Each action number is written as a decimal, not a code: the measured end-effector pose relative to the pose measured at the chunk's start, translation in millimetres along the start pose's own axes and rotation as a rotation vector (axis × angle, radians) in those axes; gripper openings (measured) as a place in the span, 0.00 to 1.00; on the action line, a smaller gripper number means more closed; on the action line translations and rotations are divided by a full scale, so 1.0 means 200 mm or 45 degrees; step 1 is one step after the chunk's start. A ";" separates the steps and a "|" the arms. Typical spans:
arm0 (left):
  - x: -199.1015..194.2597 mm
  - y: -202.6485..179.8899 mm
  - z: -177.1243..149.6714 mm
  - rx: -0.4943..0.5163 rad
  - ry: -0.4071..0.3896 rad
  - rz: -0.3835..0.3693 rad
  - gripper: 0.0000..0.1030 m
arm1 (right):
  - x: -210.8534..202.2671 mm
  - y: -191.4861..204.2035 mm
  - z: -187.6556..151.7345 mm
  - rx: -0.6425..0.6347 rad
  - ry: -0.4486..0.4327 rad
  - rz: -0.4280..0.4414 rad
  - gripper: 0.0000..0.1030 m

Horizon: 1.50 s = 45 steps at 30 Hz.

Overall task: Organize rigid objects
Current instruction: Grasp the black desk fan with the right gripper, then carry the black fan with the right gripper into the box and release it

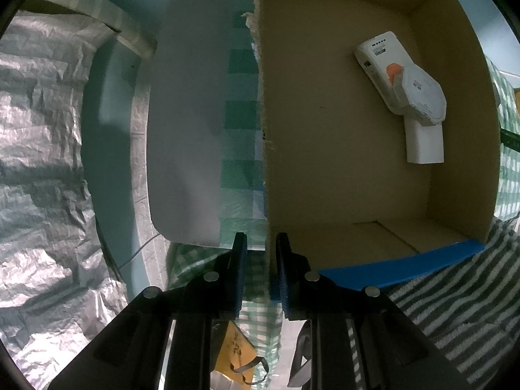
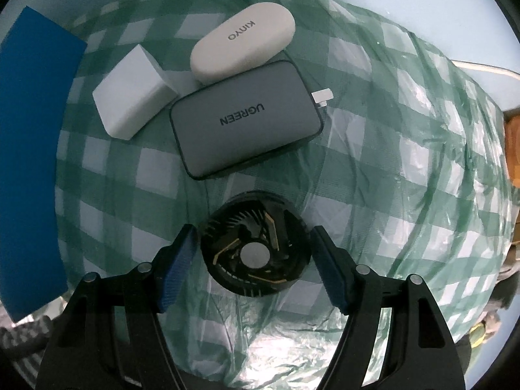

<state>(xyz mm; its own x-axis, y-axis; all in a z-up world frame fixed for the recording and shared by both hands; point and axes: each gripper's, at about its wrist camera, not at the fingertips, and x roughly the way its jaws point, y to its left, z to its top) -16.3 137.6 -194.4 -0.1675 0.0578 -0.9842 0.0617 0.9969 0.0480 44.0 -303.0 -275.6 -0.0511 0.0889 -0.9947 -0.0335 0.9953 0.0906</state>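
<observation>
Left gripper (image 1: 261, 243) clamps the box (image 1: 325, 130) wall at six o'clock; right gripper (image 2: 253, 243) jaws stand open astride the fan (image 2: 255, 250), the charger (image 2: 245, 126) at twelve o'clock.

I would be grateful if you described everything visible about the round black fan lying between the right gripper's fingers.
The round black fan lies flat on the green-and-white checked plastic sheet, open face up. It looks like hard plastic: a circular housing around a ring of thin curved blades, a pale silver disc at its hub and a few brass-coloured strips across it. The right gripper straddles it from above, its blue-padded fingers on either side, with narrow gaps showing. The grey UGREEN charger lies just beyond, apart from it.
</observation>
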 end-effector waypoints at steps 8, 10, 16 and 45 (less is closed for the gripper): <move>0.00 -0.01 0.00 0.006 -0.005 -0.006 0.18 | 0.03 0.07 0.03 0.003 0.044 -0.001 0.60; 0.00 -0.01 0.00 0.008 -0.006 -0.009 0.18 | 0.01 0.10 0.02 -0.004 0.035 0.015 0.60; -0.01 -0.01 0.00 0.021 -0.013 -0.011 0.18 | -0.13 0.22 0.04 -0.045 -0.001 0.052 0.60; -0.03 -0.02 -0.01 0.052 -0.036 -0.031 0.18 | -0.65 1.12 0.10 -0.537 -0.170 0.191 0.60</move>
<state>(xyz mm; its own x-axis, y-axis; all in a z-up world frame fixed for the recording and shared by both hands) -17.4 133.9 -187.5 -0.1419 0.0312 -0.9894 0.0978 0.9951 0.0173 63.7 -91.1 -126.3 0.0420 0.2620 -0.9641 -0.4399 0.8713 0.2176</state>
